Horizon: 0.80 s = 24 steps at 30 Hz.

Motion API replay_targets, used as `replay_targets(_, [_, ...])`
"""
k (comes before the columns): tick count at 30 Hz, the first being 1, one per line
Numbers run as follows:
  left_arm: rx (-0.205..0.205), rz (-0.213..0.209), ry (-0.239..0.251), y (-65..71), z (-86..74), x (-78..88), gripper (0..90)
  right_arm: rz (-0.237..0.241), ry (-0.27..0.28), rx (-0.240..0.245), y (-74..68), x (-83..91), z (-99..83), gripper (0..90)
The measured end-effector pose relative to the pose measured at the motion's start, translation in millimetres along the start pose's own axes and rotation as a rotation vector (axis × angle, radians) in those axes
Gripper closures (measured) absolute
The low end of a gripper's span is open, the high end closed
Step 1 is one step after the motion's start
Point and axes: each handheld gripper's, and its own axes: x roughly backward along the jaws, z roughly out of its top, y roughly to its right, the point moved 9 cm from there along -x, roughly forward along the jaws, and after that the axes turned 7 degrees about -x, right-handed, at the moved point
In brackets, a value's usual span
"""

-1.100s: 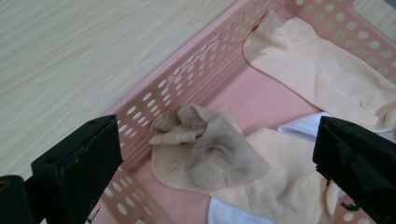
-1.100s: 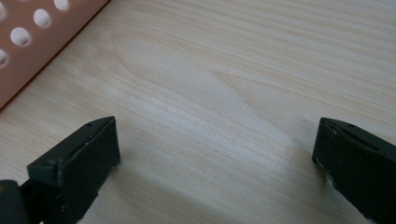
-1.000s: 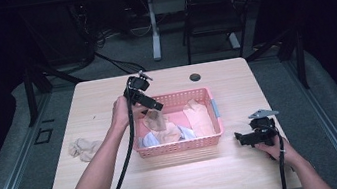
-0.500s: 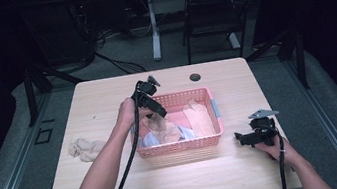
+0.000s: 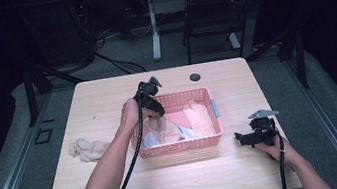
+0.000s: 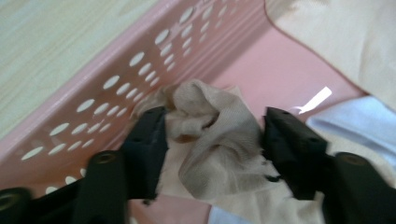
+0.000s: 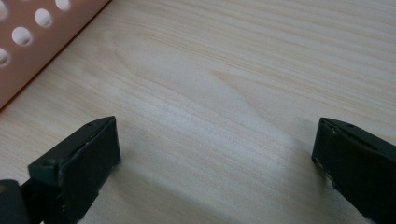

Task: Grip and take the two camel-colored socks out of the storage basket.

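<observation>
Left claw [image 6: 210, 140], we see, has its jaws apart around a crumpled beige stocking [image 6: 210, 135] in the pink basket [image 5: 208, 103]; its long axis is unclear. Right claw [image 7: 215, 168] spreads wide over bare worktop [image 7: 243, 70].

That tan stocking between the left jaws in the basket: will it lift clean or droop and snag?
The tan stocking is crumpled and thin, so it probably hangs limp from the left gripper. It looks light. It overlaps other cloth in the pink basket, so it may drag some along.

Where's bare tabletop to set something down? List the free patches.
Free: the far strip of table behind the pink basket, apart from a small dark disc; the near edge between both forearms. Crowded: the basket, full of cloth around the left gripper; beige fabric lies left.
</observation>
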Motion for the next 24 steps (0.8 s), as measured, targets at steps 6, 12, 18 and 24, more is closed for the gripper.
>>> replay_targets(6, [-0.003, 0.007, 0.014, 1.0, -2.5, -3.0, 57.8, 0.0, 0.0, 0.001, 0.0, 0.0, 0.0, 0.4])
replay_targets(12, [0.003, 0.001, 0.023, 2.0, -1.8, -7.1, 58.3, 0.0, 0.001, 0.0, -0.1, 0.0, 0.0, 0.4])
replay_targets(18, [-0.007, 0.009, 0.023, 5.5, -2.6, -11.1, 83.9, 0.0, 0.0, 0.001, -0.1, 0.1, 0.0, 0.4])
replay_targets(24, [-0.018, 0.0, 0.029, 8.4, -3.2, -7.5, 85.8, 0.0, -0.001, 0.002, -0.1, 0.3, -0.2, 0.4])
